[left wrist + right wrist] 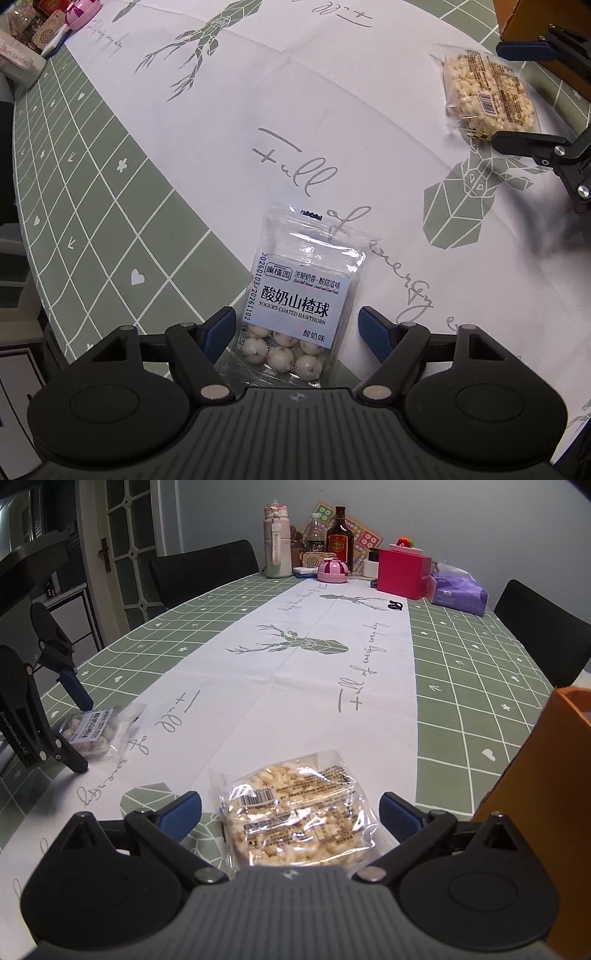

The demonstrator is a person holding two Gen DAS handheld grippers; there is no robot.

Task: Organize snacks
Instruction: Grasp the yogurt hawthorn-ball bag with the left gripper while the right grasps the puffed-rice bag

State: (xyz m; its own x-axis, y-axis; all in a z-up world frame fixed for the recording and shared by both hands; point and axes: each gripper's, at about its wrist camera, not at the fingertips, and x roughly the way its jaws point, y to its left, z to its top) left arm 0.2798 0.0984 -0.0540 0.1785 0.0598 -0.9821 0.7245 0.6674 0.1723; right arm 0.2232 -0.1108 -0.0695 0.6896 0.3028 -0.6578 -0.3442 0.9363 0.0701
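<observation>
Nothing sorted yet, we judge. Our left gripper (297, 325) is spread around the hawthorn pack (295, 314), well left of the orange box (546, 775). Our right gripper (290, 808) is spread around the puffed-rice pack (295, 812), just beside that box. Both packs lie on the tablecloth (295, 664).

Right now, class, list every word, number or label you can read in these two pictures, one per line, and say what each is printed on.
"YOGURT-COATED HAWTHORN", "酸奶山楂球", "酸奶味", "康楂园": hawthorn packet, between the open left claw.
"Full": tablecloth.
"Burn calories": tag on the bottle.
Rice cake packet, between the open right claw: barcode and print too small to read.
Brown bottle label: blurred.
</observation>
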